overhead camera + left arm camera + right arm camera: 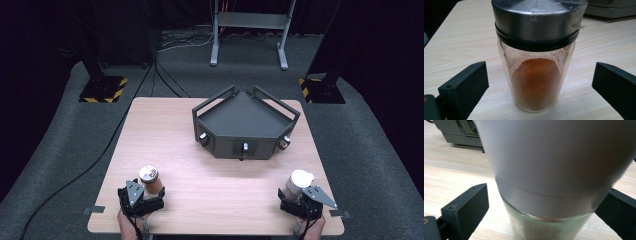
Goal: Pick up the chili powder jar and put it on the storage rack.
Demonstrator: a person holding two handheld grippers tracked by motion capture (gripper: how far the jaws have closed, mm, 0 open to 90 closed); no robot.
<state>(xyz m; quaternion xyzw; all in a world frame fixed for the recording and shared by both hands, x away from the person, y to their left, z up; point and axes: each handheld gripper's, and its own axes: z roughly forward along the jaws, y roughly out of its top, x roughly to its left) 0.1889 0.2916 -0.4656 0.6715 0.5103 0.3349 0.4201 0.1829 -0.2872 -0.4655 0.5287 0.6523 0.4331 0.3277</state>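
We are at the approach step. Left claw (141, 196) gapes around the glass jar of orange powder with steel lid (535, 62), near the dark grey tray (245, 117); right claw (300, 198) likewise released around the white-capped glass shaker (554, 177). Next: clench both squarely.

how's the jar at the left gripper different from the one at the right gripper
The left jar has a flat steel lid and holds orange-red powder; the right jar has a taller, rounded white cap and holds pale powder. Both are clear glass, stand upright on the table, each between open jaws.
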